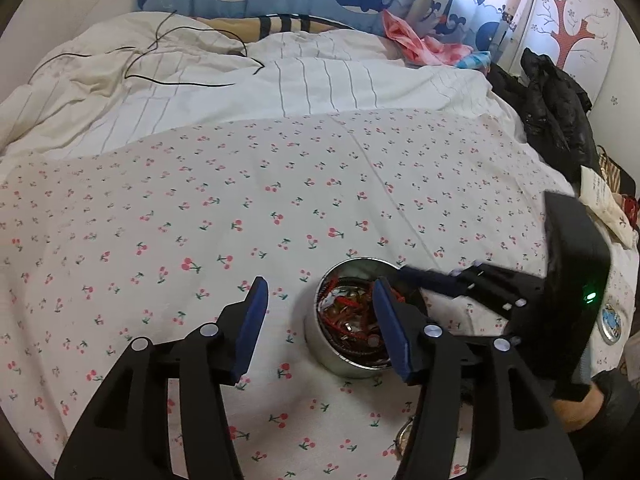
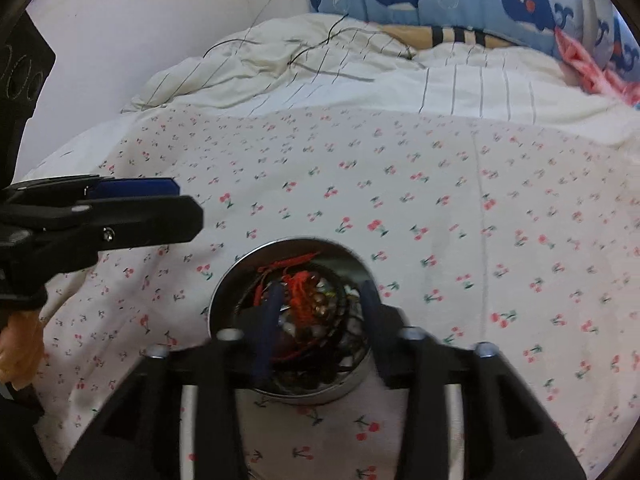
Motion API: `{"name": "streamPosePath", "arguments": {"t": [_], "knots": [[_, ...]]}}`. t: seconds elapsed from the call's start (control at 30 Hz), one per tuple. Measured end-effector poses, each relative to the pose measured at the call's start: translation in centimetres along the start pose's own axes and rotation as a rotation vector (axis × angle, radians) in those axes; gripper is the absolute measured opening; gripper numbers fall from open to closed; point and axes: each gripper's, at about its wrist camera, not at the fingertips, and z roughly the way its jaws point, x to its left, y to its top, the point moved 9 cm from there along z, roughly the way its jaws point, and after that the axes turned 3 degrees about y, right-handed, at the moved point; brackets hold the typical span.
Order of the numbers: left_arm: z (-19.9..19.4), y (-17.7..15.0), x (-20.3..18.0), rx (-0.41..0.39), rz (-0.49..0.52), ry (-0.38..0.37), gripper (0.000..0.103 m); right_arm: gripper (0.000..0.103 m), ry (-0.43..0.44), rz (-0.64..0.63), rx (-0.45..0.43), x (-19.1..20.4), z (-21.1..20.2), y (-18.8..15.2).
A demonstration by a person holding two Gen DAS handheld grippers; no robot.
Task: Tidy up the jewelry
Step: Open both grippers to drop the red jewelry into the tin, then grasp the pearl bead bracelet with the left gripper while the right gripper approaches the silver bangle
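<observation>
Both claws apart: right claw (image 2: 320, 304) dips into jewelry tin (image 2: 224, 280) on cherry-print bed (image 2: 440, 208), left claw (image 1: 320, 312) beside; black jacket (image 1: 556, 108) only in left view.

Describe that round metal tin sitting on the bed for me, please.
The tin is a shallow, round, shiny silver-metal container, lidless and upright on the cherry-print sheet. It holds a tangle of red cords, dark strings and beads. The right hand-held gripper reaches into it, open; whether its fingers touch the contents is unclear.
</observation>
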Motion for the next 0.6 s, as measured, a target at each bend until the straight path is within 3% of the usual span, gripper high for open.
{"name": "streamPosePath", "arguments": {"t": [0.3,0.6], "knots": [[-1.3,-2.7,-0.3,0.022,0.052,0.062,0.057,0.051,-0.09,-0.022,-0.055,-1.4,-5.1,0.2],[-0.7,-8.7,-3.0,0.115,0.169,0.089,0.059,0.056,-0.045,-0.057,0.085,-0.7,-7.5,-7.0]]}}
